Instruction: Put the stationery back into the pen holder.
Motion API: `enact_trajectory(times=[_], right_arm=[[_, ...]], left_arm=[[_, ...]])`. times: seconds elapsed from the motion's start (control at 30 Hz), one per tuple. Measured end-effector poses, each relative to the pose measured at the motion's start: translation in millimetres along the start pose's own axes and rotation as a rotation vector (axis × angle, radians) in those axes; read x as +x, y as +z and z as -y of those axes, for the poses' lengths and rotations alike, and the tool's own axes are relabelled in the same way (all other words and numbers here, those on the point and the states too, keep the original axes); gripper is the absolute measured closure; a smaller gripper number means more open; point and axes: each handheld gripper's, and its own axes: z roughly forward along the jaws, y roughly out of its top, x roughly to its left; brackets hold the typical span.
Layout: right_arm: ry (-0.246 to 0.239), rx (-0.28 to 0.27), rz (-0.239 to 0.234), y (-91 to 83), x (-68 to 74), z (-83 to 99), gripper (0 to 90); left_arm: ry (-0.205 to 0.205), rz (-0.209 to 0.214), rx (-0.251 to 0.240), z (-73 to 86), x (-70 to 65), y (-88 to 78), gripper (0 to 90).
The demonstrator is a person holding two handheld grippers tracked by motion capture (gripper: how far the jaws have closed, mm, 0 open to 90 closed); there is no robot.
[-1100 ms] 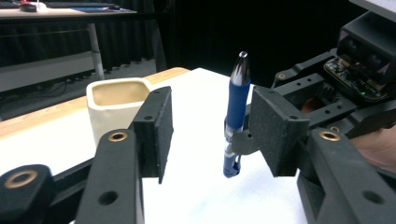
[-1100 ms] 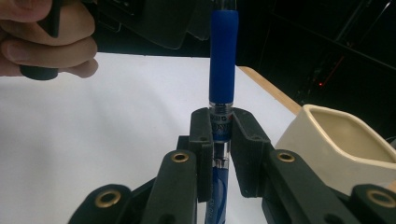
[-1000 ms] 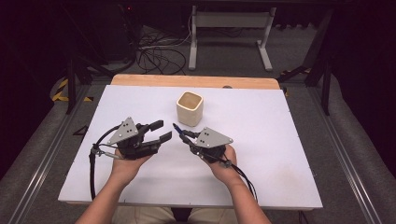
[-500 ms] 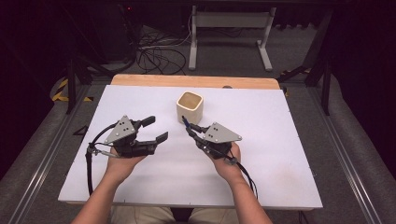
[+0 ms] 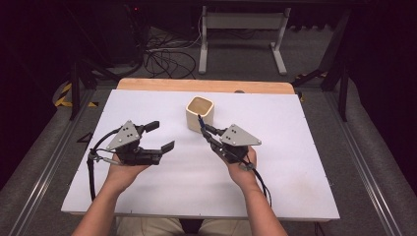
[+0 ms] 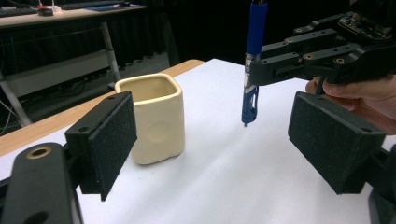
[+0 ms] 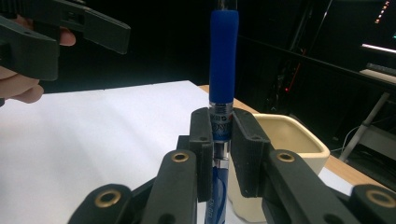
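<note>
Now the right gripper (image 5: 202, 129) clamps a blue pen (image 7: 222, 70) upright, just beside the cream cup (image 5: 199, 113) on the bench (image 5: 295, 147). Best lift the pen above the rim, centre it over the opening, then lower it before letting go. The left gripper (image 5: 158, 135), empty, has just been opening and stands wider than a second ago.

Cup (image 5: 200, 113) amid open table (image 5: 295, 162)
</note>
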Motion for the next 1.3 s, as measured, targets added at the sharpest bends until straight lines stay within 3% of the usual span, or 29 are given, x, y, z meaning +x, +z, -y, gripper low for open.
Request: enact_trajectory(times=[0.3,0.8,1.3], right_arm=[[0.029,-0.032,0.026,4.8,-5.6,-5.4,79.6],[0.024,-0.046,0.065,24.3,-14.0,-18.0,79.6],[0.123,-0.109,0.086,44.4,-36.0,-26.5,79.7]], left_arm=[[-0.005,-0.003,0.000,0.4,4.5,-4.3,13.5],[-0.005,-0.008,0.000,0.6,8.4,-7.2,12.8],[-0.010,-0.005,0.007,1.4,9.6,-7.3,12.7]])
